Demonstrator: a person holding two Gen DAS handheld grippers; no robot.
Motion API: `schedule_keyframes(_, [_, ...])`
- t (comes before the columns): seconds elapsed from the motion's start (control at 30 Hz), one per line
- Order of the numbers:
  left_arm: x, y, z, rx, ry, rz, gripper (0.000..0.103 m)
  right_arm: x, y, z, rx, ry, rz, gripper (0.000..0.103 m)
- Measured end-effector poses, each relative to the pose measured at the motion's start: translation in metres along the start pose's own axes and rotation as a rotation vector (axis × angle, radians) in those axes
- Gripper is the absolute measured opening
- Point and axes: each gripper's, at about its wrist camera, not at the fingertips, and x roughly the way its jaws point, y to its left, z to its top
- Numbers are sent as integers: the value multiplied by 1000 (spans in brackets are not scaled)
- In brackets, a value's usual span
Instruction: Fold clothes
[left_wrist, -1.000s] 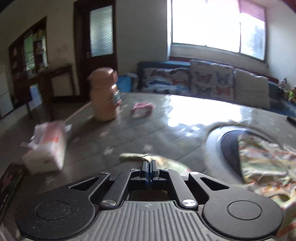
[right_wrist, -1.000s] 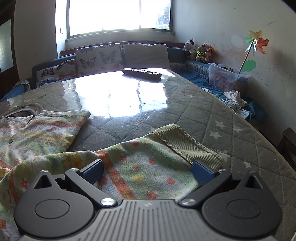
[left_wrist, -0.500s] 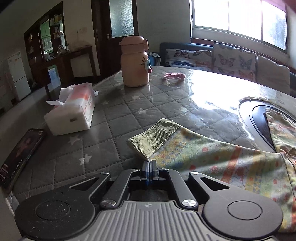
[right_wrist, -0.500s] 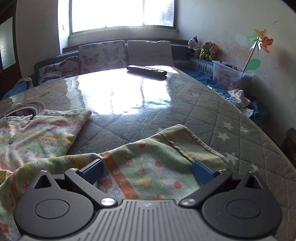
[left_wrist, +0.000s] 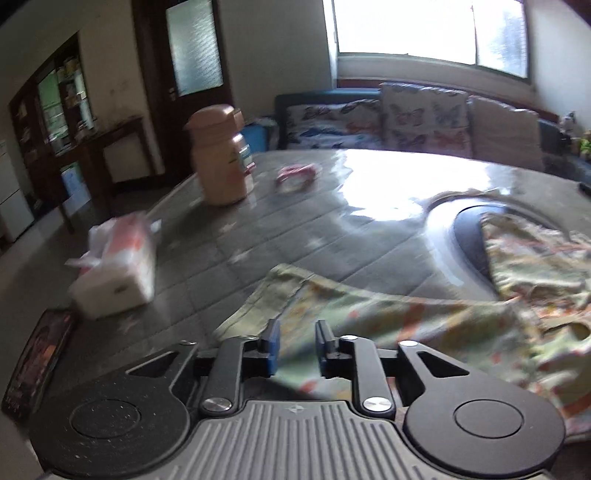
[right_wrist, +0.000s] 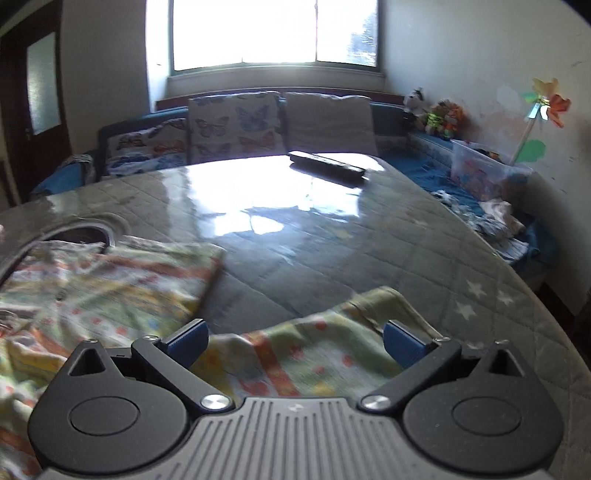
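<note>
A child's patterned garment with green ribbed cuffs lies spread on the quilted grey table. In the left wrist view one cuffed end (left_wrist: 269, 295) lies just ahead of my left gripper (left_wrist: 297, 341), whose blue pads stand a small gap apart with cloth under them. In the right wrist view my right gripper (right_wrist: 295, 338) is wide open over the other cuffed end (right_wrist: 388, 306), holding nothing. A second patterned piece (right_wrist: 110, 280) lies to the left, over a dark round inset (left_wrist: 469, 232).
A tissue pack (left_wrist: 118, 266), a dark tablet (left_wrist: 33, 365) at the table edge, a tan flask (left_wrist: 221, 170) and a pink item (left_wrist: 295, 175) sit on the left side. A remote (right_wrist: 325, 168) lies at the far side. A sofa with cushions (right_wrist: 236, 125) is behind.
My left gripper was shut on the cuffed end and has opened a little, letting it lie on the table. The left view swung right. The right gripper stayed open and shifted slightly.
</note>
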Motion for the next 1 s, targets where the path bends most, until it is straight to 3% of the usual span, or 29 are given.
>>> schedule_keyframes(0.2, [19, -62, 31, 116, -36, -156, 31, 24, 28, 23, -37, 39, 110, 87])
schedule_keyframes(0.4, [60, -123, 59, 222, -10, -273, 39, 56, 38, 37, -31, 102, 140, 72])
schedule_keyframes(0.67, [111, -170, 77, 291, 46, -307, 53, 82, 36, 44, -8, 154, 145, 59])
schedule_keyframes(0.77, [123, -177, 79, 300, 61, -308, 53, 85, 41, 47, -21, 157, 162, 44])
schedule_keyframes(0.87, [130, -180, 79, 300, 69, -326, 52, 88, 47, 50, -46, 161, 170, 34])
schedule_keyframes(0.93, [134, -180, 80, 294, 71, -340, 49, 91, 51, 53, -61, 161, 169, 15])
schedule_keyframes(0.97, [135, -180, 81, 294, 72, -353, 40, 93, 53, 55, -66, 162, 170, 14])
schedule_keyframes(1.0, [136, -181, 82, 294, 73, -366, 24, 95, 55, 58, -71, 158, 172, 10])
